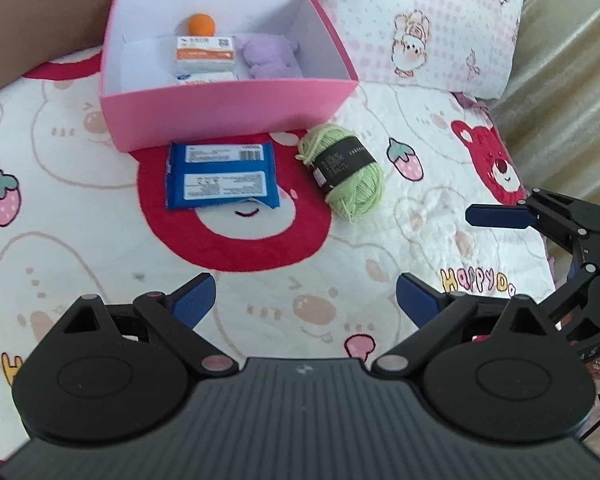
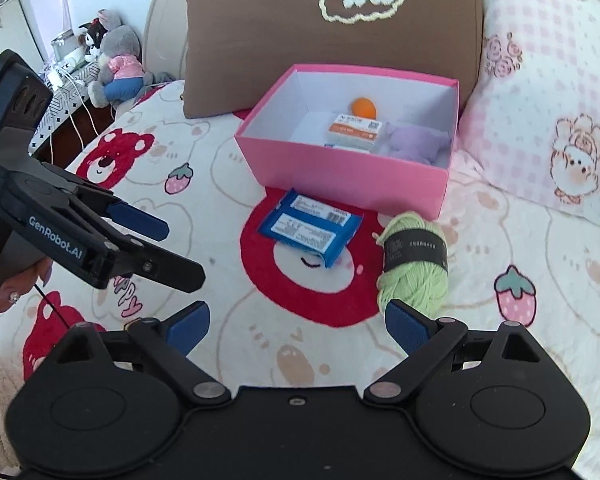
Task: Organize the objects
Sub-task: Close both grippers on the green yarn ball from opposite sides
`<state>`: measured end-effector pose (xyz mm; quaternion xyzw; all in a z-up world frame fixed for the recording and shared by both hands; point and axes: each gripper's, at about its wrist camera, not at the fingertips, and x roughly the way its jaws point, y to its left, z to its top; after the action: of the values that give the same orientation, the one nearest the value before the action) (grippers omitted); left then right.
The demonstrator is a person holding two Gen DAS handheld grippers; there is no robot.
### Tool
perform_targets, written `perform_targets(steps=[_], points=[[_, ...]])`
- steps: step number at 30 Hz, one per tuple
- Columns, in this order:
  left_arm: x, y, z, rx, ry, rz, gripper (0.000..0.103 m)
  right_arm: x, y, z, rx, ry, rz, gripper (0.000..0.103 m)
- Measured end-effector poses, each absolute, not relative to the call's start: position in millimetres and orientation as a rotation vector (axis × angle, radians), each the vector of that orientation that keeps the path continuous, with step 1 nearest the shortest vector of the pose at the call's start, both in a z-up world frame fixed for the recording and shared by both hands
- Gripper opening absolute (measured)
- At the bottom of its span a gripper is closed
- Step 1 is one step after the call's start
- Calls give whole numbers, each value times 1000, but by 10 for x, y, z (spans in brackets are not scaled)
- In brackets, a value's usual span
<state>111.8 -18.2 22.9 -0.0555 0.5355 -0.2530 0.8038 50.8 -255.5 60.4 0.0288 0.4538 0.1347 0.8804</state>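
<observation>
Right claw (image 2: 296, 330) was spread wide and empty, and we had the yarn (image 2: 414, 264) just ahead of its right finger, long axis running roughly crosswise to the fingers. Left claw (image 1: 304, 300), also spread, sat farther back, nearer the blue pack (image 1: 221, 176). Both lay just before the box (image 1: 228, 108), so right looked the closer bet for yarn.

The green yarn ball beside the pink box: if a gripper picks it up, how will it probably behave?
The yarn looks soft, so it would likely squash under the gripper rather than slip. It seems light for its size. Its rounded shape may roll if pushed, and a loose strand at one end could snag or trail.
</observation>
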Motion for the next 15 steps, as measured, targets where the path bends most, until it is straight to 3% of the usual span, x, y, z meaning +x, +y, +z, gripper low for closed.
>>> perform_targets(steps=[15], points=[[1322,-450,-105,-111,1062,-603,98,593,-2688,22,8,920,188,97]])
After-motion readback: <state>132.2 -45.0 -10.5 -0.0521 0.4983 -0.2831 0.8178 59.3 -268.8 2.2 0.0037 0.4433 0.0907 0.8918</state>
